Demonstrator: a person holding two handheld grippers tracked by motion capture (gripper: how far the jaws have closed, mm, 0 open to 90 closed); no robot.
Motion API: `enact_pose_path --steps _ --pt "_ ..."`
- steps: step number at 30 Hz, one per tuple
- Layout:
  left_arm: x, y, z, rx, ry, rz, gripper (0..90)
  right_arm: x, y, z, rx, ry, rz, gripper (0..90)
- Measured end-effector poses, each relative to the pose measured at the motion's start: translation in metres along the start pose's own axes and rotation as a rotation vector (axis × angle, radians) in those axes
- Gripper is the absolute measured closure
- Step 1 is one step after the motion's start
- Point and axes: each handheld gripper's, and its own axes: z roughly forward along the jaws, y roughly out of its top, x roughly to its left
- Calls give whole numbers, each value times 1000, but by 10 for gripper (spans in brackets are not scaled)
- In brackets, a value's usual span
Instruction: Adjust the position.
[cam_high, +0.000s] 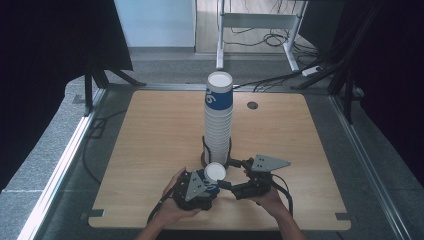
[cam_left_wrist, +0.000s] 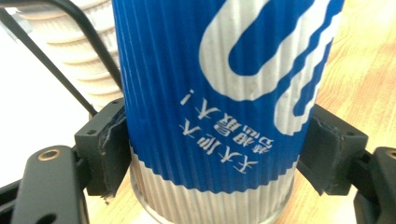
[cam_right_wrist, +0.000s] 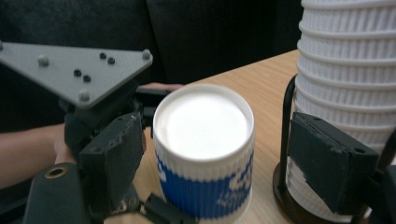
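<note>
Near the table's six-o'clock edge, a lone blue-and-white cup stands upside down, flat base up, clamped by the left gripper — both pads press its ribbed wall in the left gripper view, likely to steady it for a handover or lift. At the cup's three o'clock the right gripper has its jaws spread, cup between them but untouched — seemingly lining up to take it. Just past it, at twelve o'clock, the tall stack sits in a wire holder, probably the cup's source or destination.
</note>
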Motion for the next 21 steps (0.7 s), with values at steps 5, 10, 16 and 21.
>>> enact_pose_path --steps 5,10,16,21 --pt "0 0 2 53 37 68 201 -3 -1 -5 24 -9 4 190" --pt "-3 4 3 93 80 144 202 -6 -3 -8 120 -8 -13 188" --pt "-12 7 9 166 170 288 201 -7 -8 -6 183 -1 -21 184" --pt "-22 10 14 192 197 390 201 -10 -13 0 216 8 -12 172"
